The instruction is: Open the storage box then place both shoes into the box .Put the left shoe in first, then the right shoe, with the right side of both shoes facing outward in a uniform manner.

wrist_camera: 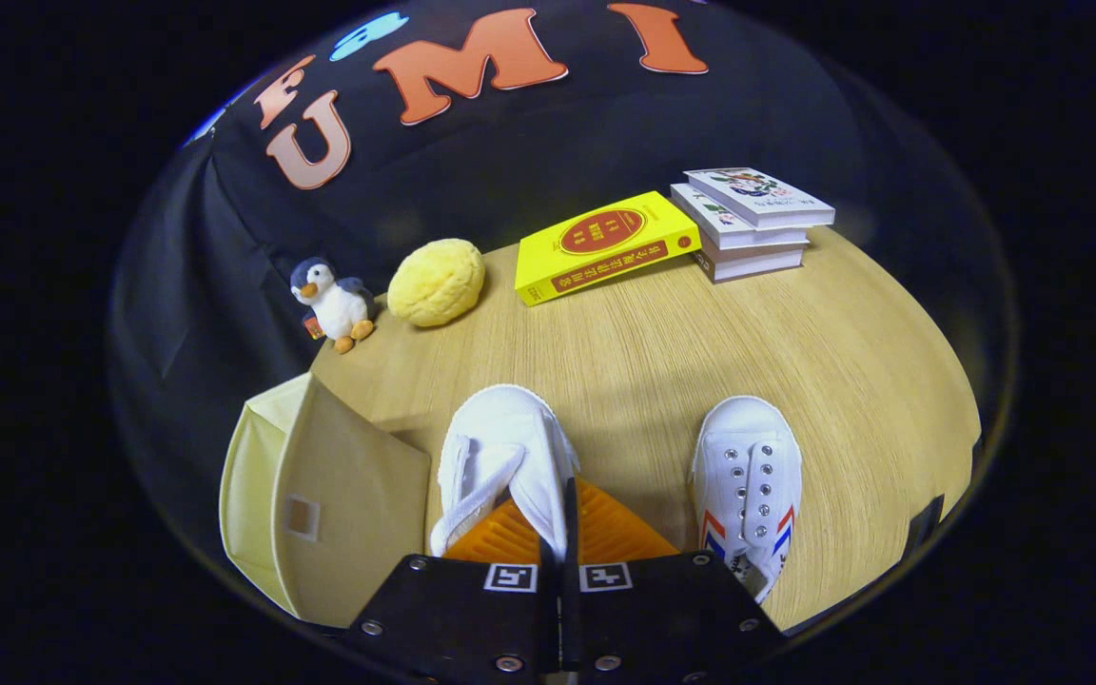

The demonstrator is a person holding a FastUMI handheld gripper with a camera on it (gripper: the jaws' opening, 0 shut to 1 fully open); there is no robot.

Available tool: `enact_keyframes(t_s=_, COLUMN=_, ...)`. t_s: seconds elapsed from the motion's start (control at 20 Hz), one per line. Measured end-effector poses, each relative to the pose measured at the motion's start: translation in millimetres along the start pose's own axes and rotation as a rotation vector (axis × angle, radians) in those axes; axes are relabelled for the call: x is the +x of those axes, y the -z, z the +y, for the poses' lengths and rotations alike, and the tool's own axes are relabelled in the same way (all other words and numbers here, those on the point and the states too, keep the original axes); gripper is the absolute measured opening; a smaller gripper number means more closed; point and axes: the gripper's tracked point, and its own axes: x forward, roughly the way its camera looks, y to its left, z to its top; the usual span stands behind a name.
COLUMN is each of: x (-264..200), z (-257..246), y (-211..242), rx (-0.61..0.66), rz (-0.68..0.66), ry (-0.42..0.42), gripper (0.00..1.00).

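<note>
Claw (562, 518) closed on left shoe (510, 447), box (339, 495) left, right shoe (748, 476) right

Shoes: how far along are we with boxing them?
Done: the box beside the fingers looks open. In hand: the gripper is shut on a shoe, apparently lifted. Left: box it, then the second shoe on the table.

Two white shoes (506, 457) (748, 480), one storage box (320, 495), four books (605, 244) (757, 196) (712, 217) (753, 262), one toy penguin (332, 303), one yellow ball (436, 282).
</note>
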Motion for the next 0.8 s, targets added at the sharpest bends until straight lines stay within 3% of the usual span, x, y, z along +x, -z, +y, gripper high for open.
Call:
enact_keyframes(t_s=0.4, x=-48, z=73, y=-36, rx=-0.002, rz=-0.005, ry=-0.053, gripper=0.03)
enact_keyframes(t_s=0.8, x=-43, z=176, y=-17, rx=-0.012, rz=0.076, ry=-0.138, gripper=0.03)
